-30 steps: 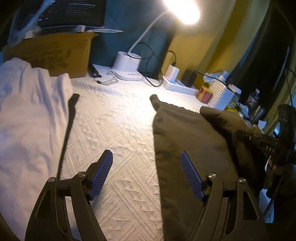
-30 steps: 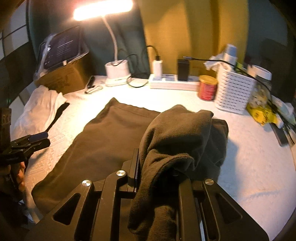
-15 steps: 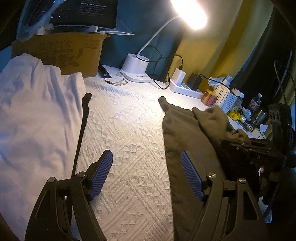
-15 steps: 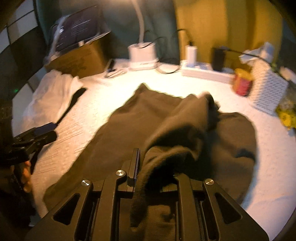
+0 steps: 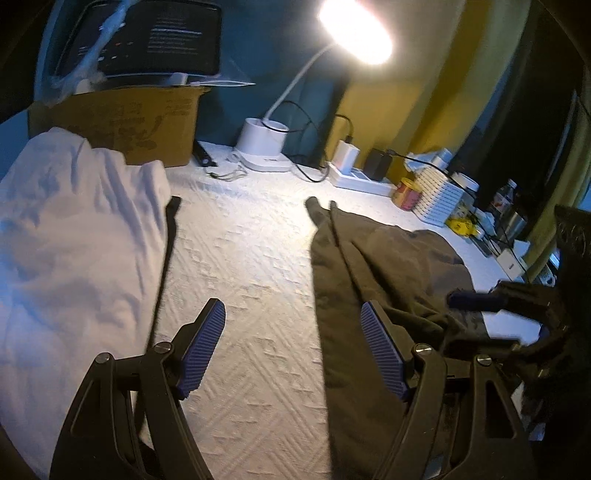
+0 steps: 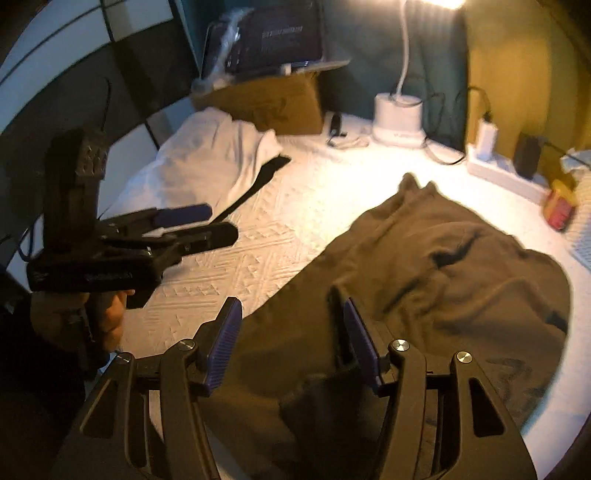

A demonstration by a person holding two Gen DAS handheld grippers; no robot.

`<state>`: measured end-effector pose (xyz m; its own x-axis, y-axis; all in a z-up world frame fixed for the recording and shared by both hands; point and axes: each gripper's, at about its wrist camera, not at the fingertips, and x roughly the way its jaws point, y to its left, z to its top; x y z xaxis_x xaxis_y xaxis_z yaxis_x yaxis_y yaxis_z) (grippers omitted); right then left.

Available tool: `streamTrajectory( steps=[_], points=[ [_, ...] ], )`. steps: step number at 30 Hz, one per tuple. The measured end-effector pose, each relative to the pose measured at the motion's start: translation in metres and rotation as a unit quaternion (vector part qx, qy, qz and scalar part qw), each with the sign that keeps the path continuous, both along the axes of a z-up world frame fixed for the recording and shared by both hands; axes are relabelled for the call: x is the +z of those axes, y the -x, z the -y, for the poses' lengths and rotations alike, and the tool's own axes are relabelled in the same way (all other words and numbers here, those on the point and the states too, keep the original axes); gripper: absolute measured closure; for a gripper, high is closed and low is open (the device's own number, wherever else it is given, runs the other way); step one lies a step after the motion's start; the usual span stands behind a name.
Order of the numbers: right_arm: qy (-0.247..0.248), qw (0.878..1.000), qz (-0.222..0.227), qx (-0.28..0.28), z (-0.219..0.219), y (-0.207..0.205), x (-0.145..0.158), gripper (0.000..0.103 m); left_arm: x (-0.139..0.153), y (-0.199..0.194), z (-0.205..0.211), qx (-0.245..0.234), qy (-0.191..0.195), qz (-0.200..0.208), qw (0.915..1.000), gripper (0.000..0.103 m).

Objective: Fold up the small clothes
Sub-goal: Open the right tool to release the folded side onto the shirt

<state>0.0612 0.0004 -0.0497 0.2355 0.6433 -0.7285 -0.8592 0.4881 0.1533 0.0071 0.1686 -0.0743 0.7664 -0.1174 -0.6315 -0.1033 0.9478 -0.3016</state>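
Brown garment [image 6: 436,280] lies rumpled on the white quilted tabletop [image 5: 240,295], under a lit desk lamp [image 5: 354,33]. White cloth [image 5: 74,229] sits left, by a cardboard box [image 5: 122,122]. Left gripper [image 5: 291,347] and right gripper [image 6: 291,339] both gape, holding nothing.

A lit desk lamp [image 5: 354,33] brightens teal and yellow walls.

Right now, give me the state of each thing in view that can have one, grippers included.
Left gripper: open, holding nothing, above the bedspread.
Right gripper: open, empty, over the brown garment.
Brown garment: lying on the bedspread, partly folded over itself, rumpled.
White garment: lying crumpled, unfolded.
Desk lamp: switched on.
Cardboard box: flaps open, a dark item sticking out.
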Motion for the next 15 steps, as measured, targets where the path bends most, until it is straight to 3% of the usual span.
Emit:
streamTrajectory(
  steps=[7, 15],
  points=[
    [-0.018, 0.997, 0.02, -0.073, 0.06, -0.006, 0.015, 0.042, 0.005, -0.004, 0.042, -0.058, 0.009, 0.001, 0.9983, 0.027],
    [-0.013, 0.984, 0.006, -0.178, 0.139, -0.019, -0.01, 0.042, -0.007, -0.019, 0.106, -0.167, 0.022, -0.015, 0.9856, 0.027]
  ],
)
